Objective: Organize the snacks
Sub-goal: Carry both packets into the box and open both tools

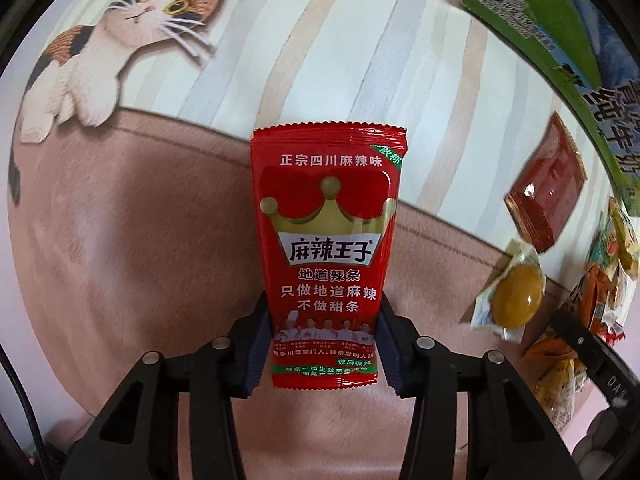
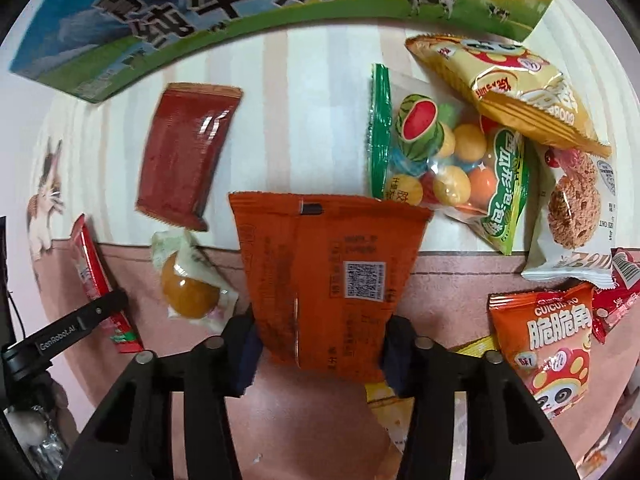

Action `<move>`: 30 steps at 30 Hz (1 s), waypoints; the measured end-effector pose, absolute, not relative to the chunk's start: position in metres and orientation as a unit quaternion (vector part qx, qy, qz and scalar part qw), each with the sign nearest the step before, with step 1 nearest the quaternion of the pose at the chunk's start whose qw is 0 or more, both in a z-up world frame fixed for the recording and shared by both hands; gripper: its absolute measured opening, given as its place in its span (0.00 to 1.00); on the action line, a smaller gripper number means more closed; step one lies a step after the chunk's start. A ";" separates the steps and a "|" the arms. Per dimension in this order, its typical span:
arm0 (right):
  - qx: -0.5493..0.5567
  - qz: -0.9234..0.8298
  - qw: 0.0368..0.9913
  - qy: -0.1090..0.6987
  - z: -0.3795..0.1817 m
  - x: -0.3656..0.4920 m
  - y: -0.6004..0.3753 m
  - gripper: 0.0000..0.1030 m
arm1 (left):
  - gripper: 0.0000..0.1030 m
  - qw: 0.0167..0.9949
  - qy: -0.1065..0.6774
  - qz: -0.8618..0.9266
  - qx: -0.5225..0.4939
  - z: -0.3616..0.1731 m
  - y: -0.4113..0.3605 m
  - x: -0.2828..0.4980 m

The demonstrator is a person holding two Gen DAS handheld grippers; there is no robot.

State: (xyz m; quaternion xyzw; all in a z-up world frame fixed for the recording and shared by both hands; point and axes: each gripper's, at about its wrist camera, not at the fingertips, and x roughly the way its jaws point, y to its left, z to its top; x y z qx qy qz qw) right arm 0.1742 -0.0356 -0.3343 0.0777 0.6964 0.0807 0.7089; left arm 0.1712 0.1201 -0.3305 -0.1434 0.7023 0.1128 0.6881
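While the left hand-held gripper (image 1: 324, 354) grips the lower end of a red spicy-strip packet (image 1: 326, 256), pinching it from both sides, the packet stands upright between the fingers above a pink mat (image 1: 140, 260) that lies on the striped worktop (image 1: 320, 60). The right hand-held gripper (image 2: 320, 356) is clamped on an orange snack bag (image 2: 332, 280), back side up with its square code showing, held over the edge where mat and worktop meet. To the left of that bag a dark red wrapper (image 2: 184, 152) lies flat on the worktop, and a small pack with a round yellow sweet (image 2: 188, 284) lies just below it on the mat. To the right sits a heap: a bag of coloured gum balls (image 2: 444, 168), a yellow chip bag (image 2: 516, 92) overlapping it, a white cookie pack (image 2: 572, 216) and an orange corn-snack bag (image 2: 548, 344). A milk carton box (image 2: 260, 8) lies along the far side.
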 end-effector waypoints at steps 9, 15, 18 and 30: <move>0.129 0.141 0.716 0.672 -0.284 0.161 -0.061 0.48 | 0.43 0.720 0.677 0.062 -0.142 -0.269 0.090 0.162; 0.146 0.193 0.738 0.630 -0.210 0.181 -0.088 0.48 | 0.43 0.771 0.622 0.004 -0.133 -0.182 0.054 0.200; 0.154 0.208 0.753 0.605 -0.171 0.214 -0.111 0.48 | 0.43 0.787 0.604 -0.029 -0.121 -0.147 0.041 0.239; 0.111 0.144 0.797 0.576 -0.148 0.373 -0.160 0.48 | 0.43 0.785 0.619 0.005 0.012 -0.143 0.039 0.429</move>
